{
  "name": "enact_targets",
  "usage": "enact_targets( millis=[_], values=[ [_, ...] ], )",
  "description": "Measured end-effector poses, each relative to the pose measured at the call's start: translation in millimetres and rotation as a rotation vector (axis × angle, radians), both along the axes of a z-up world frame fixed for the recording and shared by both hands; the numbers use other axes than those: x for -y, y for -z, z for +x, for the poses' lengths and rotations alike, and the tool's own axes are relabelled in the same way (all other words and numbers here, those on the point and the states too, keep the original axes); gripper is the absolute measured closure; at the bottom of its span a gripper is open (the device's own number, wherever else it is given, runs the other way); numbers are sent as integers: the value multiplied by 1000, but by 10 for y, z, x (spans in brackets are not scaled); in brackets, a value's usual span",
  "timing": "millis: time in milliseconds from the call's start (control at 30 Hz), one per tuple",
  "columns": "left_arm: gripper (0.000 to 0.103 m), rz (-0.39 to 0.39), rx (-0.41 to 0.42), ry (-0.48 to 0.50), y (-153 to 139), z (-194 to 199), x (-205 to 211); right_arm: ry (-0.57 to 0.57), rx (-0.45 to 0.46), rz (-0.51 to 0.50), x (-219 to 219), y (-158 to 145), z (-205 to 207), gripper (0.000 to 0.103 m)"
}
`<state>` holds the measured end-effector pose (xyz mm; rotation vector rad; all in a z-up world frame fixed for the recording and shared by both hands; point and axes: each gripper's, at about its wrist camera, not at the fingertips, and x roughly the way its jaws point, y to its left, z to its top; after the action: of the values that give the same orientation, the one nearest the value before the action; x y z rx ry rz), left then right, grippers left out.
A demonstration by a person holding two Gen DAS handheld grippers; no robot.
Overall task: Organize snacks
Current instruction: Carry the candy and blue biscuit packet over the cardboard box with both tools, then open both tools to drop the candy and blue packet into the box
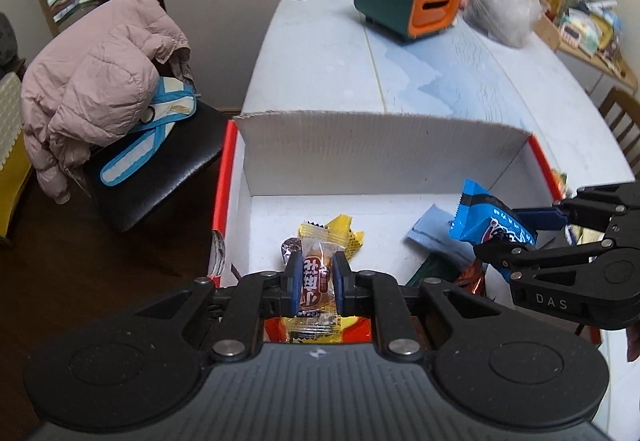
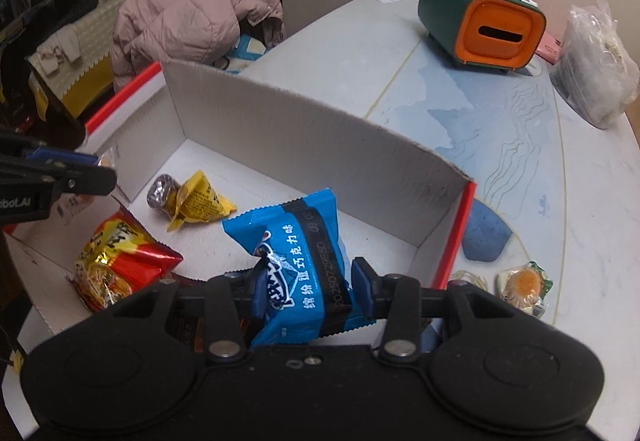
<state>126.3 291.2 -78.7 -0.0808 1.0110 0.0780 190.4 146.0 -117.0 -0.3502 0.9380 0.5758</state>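
Snacks outside box; right view only.

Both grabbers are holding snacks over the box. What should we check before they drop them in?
1. Left gripper pinches the small clear-wrapped brown candy: ok.
2. Right gripper clamps the blue foil snack packet: ok.
3. Both snacks hang over the white cardboard box with red rim: ok.
4. Bare box floor below the packet: ok.
5. Grippers apart from each other: ok.
6. All snacks boxed: not ok; a clear-wrapped orange sweet lies on the table outside.
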Motion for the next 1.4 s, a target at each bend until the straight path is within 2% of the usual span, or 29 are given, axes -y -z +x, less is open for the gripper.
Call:
enact_targets(
  millis=[400,767,933,1067,1400],
  values=[
    [88,35,-86,19,240,119,13,-17,-8,-35,-82,116,5,61],
    [86,23,-91,6,267,75,-8,-9,-11,10,14,29,-48,61],
    [85,13,-70,14,213,-5,4,-17,-11,36,69,-26,-130,61],
    [77,8,-47,14,155,-80,31,-15,-8,52,117,-67,-199,60],
    [76,-1,25,33,-104,-305,158,-7,19,136,306,-299,-404,58]
  ],
)
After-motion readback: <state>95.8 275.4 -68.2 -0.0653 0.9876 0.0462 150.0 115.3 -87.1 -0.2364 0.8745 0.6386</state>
